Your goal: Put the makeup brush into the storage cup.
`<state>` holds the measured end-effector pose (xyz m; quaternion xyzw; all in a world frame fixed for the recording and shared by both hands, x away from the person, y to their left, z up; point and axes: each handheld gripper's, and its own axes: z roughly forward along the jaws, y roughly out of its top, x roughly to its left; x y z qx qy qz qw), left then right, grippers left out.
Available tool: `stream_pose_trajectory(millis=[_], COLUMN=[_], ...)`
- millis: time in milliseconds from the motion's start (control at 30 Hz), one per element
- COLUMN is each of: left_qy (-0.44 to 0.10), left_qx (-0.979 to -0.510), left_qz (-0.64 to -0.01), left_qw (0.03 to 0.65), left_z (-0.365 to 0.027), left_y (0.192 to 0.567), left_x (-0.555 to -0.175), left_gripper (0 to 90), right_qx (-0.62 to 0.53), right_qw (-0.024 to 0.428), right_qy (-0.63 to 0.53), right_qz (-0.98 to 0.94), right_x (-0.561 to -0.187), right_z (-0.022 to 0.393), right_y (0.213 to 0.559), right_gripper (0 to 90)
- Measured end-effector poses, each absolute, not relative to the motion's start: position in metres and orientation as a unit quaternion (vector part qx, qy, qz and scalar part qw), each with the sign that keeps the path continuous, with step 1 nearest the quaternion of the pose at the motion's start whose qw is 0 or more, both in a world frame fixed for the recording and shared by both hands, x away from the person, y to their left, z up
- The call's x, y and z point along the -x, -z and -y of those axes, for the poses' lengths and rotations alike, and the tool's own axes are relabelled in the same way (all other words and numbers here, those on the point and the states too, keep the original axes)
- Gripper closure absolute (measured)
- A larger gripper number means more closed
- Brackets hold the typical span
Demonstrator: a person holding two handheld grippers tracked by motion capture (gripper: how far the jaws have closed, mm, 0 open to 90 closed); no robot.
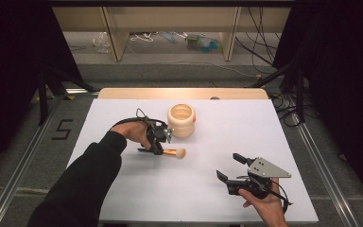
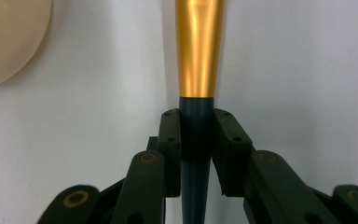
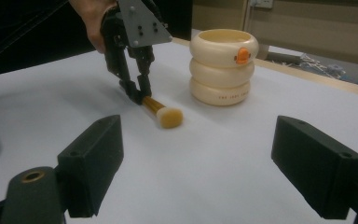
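**Left gripper pinches the little brush on the white table**

A small makeup brush (image 1: 172, 152) with a dark handle, a shiny gold middle and a soft tan tip lies on the white table top (image 1: 123, 198). It lies near the middle of the table, a little to the person's left. Its fluffy tip points toward the right side in the high view.

The left gripper (image 1: 157, 150) is held in the person's left hand (image 1: 131, 131). Its two black jaws are closed on the dark handle of the brush. In the left gripper view the handle (image 2: 196, 135) sits tight between the two pads (image 2: 170, 140), just below where the gold part begins. The gold part runs straight up and away from the jaws. In the right gripper view the brush tip (image 3: 169, 117) rests on the table, and the left gripper (image 3: 139, 95) comes down on the handle from above.

A round cream-coloured holder (image 1: 181, 120) that looks like three fat rings stacked up stands just behind the brush. It stands upright with its open top facing up. It has a small orange duck bill on its side (image 3: 243, 55). The brush and the holder are near each other but do not touch.

The right gripper (image 1: 231, 168) is in the person's right hand (image 1: 266, 205), near the front right of the table, well apart from the brush. Its jaws stand wide open with nothing between them.
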<state>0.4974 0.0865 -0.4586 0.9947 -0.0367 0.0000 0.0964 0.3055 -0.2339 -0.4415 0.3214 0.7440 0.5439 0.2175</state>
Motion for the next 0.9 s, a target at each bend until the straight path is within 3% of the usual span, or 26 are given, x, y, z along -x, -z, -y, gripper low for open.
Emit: stream_pose_trajectory(millis=[400,900], left_qy=[-0.009,-0.039], left_qx=[-0.992,-0.977], left_qz=[0.038,0.053], left_qw=[0.120,0.203], left_z=[-0.091,-0.096], left_y=[0.457,0.432], left_x=[-0.496,-0.494], left_gripper=[74.5,74.5], right_qx=[-0.320,-0.320], right_qw=[0.214,0.214], right_qy=[-0.552,-0.552], right_qz=[-0.740,-0.740], right_x=[-0.307,-0.307], right_z=[0.233,0.233], right_y=[0.443,0.443], right_gripper=[17.5,17.5])
